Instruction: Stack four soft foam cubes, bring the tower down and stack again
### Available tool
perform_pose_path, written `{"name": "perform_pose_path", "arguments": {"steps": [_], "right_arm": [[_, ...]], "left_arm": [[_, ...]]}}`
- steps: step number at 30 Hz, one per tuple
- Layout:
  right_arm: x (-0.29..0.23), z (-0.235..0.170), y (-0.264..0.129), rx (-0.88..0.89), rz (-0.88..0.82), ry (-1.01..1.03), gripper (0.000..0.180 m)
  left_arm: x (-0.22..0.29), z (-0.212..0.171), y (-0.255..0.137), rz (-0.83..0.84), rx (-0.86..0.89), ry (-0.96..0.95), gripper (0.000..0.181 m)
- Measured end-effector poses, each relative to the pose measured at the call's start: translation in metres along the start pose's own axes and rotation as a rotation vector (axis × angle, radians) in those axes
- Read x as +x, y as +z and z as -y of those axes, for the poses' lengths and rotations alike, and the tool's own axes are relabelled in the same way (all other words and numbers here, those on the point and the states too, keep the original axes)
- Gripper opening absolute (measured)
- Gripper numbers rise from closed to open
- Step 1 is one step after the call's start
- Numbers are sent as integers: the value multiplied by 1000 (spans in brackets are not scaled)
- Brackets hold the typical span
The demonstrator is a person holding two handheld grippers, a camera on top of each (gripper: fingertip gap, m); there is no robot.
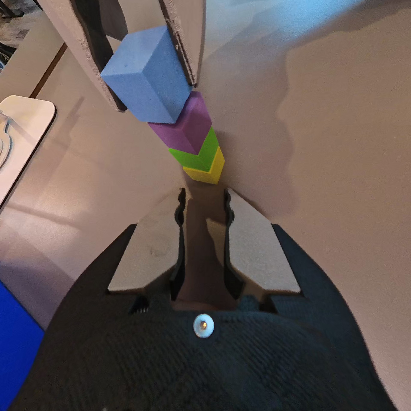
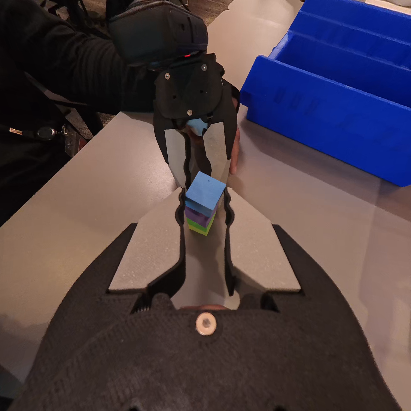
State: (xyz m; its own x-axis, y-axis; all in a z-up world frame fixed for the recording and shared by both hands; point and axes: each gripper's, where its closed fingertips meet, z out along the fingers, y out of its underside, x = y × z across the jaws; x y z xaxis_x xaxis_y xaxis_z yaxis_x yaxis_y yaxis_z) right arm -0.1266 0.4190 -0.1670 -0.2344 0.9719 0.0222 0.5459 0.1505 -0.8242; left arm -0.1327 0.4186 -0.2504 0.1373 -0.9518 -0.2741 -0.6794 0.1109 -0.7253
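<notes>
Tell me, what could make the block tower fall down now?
1. The blue cube, clamped by the right gripper, sits twisted on the purple cube, overhanging; letting go might tip it.
2. The left gripper is open right beside the yellow cube at the bottom; a bump there could topple everything.

No readable text, brand, number or sign in either view. The blue bin (image 2: 329, 106), upper right of the right wrist view, carries faint raised marks moulded into its front wall, too blurred to make out. A badge reel (image 2: 45, 132) hangs at the left edge of the same view; nothing legible on it. The foam cubes show plain coloured faces, the blue cube (image 2: 203, 193) bearing only a small dark dot. Left wrist view: no lettering on anything.
</notes>
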Motion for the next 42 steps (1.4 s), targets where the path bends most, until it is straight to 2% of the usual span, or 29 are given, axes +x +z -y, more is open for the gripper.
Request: {"name": "perform_pose_path", "arguments": {"steps": [18,20,25,32,35,39,42], "right_arm": [[-1,-5,3,-29,-1,8,32],[0,-7,4,-42,-5,17,38],[6,-3,2,-32,-43,61,66],[9,13,-20,153,-165,115,68],[13,-1,-30,258,-222,213,68],[6,-44,-29,243,-296,318,65],[-6,-56,-29,259,-359,346,62]], "left_arm": [[0,0,0,2,0,1,33],[0,0,0,2,0,2,32],[0,0,0,4,-1,-2,33],[0,0,-1,4,-2,-6,33],[0,0,-1,3,-2,-7,33],[0,0,-1,3,-2,-5,32],[0,0,-1,2,-2,-6,32]]}}
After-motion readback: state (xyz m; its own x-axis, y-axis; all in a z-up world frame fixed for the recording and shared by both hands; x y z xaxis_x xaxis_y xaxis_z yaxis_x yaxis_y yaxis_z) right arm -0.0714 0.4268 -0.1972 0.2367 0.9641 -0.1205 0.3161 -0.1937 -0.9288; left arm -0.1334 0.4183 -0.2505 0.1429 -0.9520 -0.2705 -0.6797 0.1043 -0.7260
